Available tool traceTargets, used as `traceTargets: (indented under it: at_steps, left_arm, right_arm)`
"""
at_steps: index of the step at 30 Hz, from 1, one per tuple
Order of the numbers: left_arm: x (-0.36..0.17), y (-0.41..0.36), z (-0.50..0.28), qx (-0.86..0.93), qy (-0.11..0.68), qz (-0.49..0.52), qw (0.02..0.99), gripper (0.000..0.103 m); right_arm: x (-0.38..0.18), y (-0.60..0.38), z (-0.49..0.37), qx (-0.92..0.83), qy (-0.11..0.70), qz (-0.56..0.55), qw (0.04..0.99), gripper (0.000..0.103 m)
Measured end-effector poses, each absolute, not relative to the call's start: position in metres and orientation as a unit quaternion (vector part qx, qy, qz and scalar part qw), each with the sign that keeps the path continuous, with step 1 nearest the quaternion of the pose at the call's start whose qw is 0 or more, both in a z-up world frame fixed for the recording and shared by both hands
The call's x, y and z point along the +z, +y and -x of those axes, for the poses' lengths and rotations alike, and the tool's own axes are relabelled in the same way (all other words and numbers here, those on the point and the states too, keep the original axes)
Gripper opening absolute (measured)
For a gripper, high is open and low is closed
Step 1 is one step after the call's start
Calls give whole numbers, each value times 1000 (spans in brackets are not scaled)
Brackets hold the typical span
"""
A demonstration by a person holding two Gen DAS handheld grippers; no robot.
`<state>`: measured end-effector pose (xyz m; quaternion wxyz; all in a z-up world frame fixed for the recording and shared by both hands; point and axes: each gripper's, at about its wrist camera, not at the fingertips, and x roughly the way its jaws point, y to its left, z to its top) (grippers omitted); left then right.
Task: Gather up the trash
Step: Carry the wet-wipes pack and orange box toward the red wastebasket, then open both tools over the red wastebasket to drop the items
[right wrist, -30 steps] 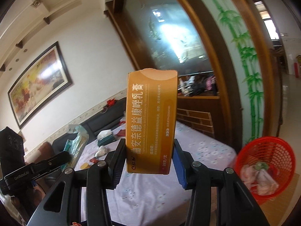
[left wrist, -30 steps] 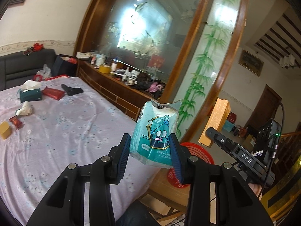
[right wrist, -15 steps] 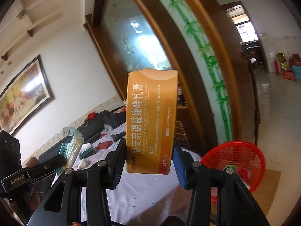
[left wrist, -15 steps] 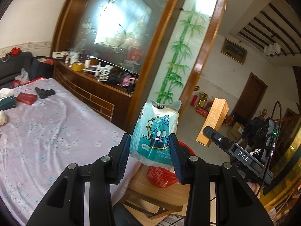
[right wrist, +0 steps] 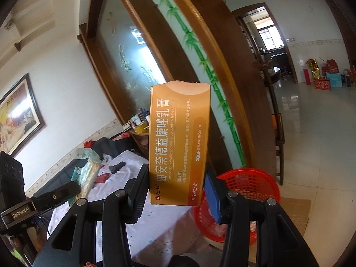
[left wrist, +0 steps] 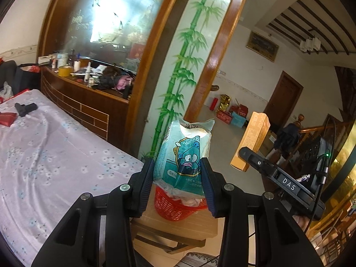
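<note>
Trash was in both grippers. The left gripper [left wrist: 178,178] was closed on a blue tissue pack [left wrist: 185,155] with a cartoon face on it. Its two pads pressed the sides of the pack, and the pack stood upright between them with its torn top up. The red basket [left wrist: 175,209] showed just below the pack, sitting on a cardboard box [left wrist: 178,224]. Some crumpled paper lay inside the basket.

The right gripper [right wrist: 175,184] was closed on an orange cream box [right wrist: 180,142]. The box stood tall between the pads, with its printed side facing the camera. The red basket [right wrist: 251,184] was to the right of the orange box and lower down.

From the left camera, the orange box [left wrist: 250,142] was to the right of the basket and higher up. From the right camera, the tissue pack [right wrist: 86,171] was far to the left of the basket.

The table with the flowery purple cloth [left wrist: 44,155] was to the left of the basket. A black toy gun [left wrist: 25,108] and a red packet [left wrist: 7,118] lay on the cloth, far from the basket.
</note>
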<state>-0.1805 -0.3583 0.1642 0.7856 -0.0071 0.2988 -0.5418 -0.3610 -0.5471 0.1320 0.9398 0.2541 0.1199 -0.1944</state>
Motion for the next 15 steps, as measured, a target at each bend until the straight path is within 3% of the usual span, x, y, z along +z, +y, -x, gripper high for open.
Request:
traceTargets:
  at_steps: [15]
  left_arm:
    - [139, -413, 186, -570, 322, -22, 756, 40]
  right_arm:
    - [121, -569, 366, -222, 138, -262, 929, 50]
